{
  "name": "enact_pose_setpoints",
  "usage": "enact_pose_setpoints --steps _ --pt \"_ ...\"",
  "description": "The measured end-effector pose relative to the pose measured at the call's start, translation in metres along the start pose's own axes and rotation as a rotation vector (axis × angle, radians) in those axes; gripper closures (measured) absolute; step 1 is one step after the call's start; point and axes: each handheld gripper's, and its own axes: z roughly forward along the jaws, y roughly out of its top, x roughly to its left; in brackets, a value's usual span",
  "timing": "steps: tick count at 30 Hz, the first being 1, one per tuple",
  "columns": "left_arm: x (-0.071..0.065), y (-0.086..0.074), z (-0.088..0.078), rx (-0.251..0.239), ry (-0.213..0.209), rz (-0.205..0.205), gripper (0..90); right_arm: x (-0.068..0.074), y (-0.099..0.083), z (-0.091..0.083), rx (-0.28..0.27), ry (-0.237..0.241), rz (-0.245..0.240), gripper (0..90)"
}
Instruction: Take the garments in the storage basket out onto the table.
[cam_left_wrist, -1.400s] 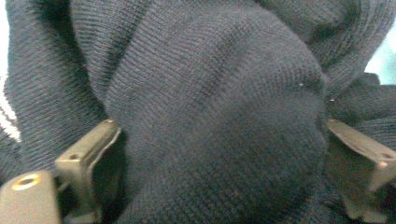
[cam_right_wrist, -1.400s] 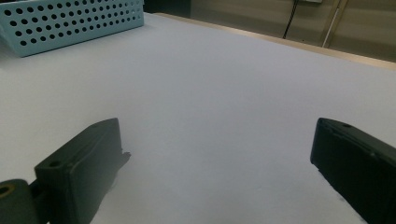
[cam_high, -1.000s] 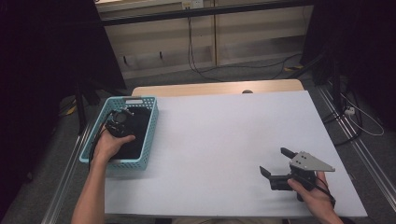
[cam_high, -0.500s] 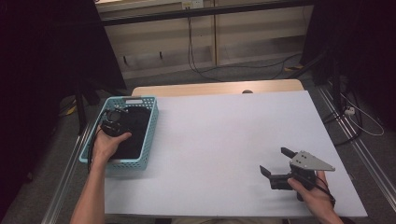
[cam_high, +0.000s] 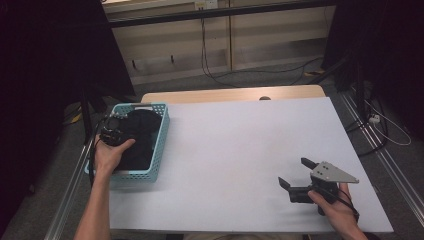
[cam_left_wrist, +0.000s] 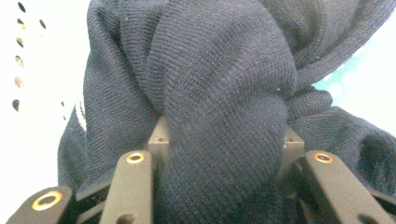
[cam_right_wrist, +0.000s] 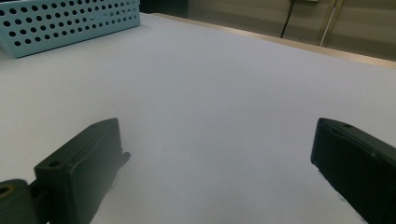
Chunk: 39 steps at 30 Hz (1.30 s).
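Note:
A dark navy knitted garment (cam_high: 142, 136) lies in a light-blue perforated basket (cam_high: 161, 137) at the table's left edge. My left gripper (cam_high: 114, 131) reaches into the basket's far left corner. Its jaws have just been closing, and in the left gripper view (cam_left_wrist: 224, 144) a thick bunched fold of the garment (cam_left_wrist: 224, 79) is pressed between them. My right gripper (cam_high: 294, 171) rests low near the front right of the white table (cam_high: 240, 135). In the right gripper view (cam_right_wrist: 219, 140) its jaws stand wide open over bare tabletop.
The basket (cam_right_wrist: 70, 21) stands far off to the left in the right gripper view. A wooden strip (cam_high: 225, 94) borders the table's far edge. Metal rails run along both sides of the table, and cables lie on the floor behind it.
My left gripper has shifted a little left and upward in the basket, drawing the dark garment with it. The right gripper has stayed put.

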Motion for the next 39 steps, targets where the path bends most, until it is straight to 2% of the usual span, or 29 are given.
enact_pose_setpoints --steps 5,8,10,13,16,23,27,34,39 --pt "0.003 -0.003 -0.012 -0.078 -0.015 -0.032 55.0 0.0 0.0 0.0 0.001 -0.001 0.001 1.7" --pt "0.003 -0.004 -0.018 -0.114 0.009 -0.022 55.0 0.0 0.0 0.0 -0.002 -0.002 0.002 1.7" --pt "0.006 -0.005 -0.022 -0.141 -0.014 -0.049 55.0 0.0 0.0 0.0 -0.005 -0.003 0.001 1.7" --pt "0.008 -0.007 -0.028 -0.186 -0.014 -0.072 55.0 0.0 0.0 0.0 -0.004 -0.003 0.0 1.7" --pt "0.007 -0.009 -0.03 -0.219 -0.014 -0.076 55.0 0.0 0.0 0.0 -0.004 -0.003 0.001 1.7" --pt "0.011 -0.011 -0.035 -0.263 -0.027 -0.113 54.6 0.0 0.0 0.0 -0.001 -0.004 -0.001 1.7" --pt "0.013 -0.012 -0.04 -0.308 -0.026 -0.132 54.7 0.0 0.0 0.0 -0.001 -0.003 -0.002 1.7" --pt "0.017 -0.013 -0.052 -0.364 -0.044 -0.15 54.7 0.001 0.0 0.0 0.0 -0.001 -0.003 1.7" --pt "0.018 -0.013 -0.057 -0.401 -0.035 -0.158 54.7 0.001 0.0 -0.001 -0.001 0.0 -0.001 1.6"
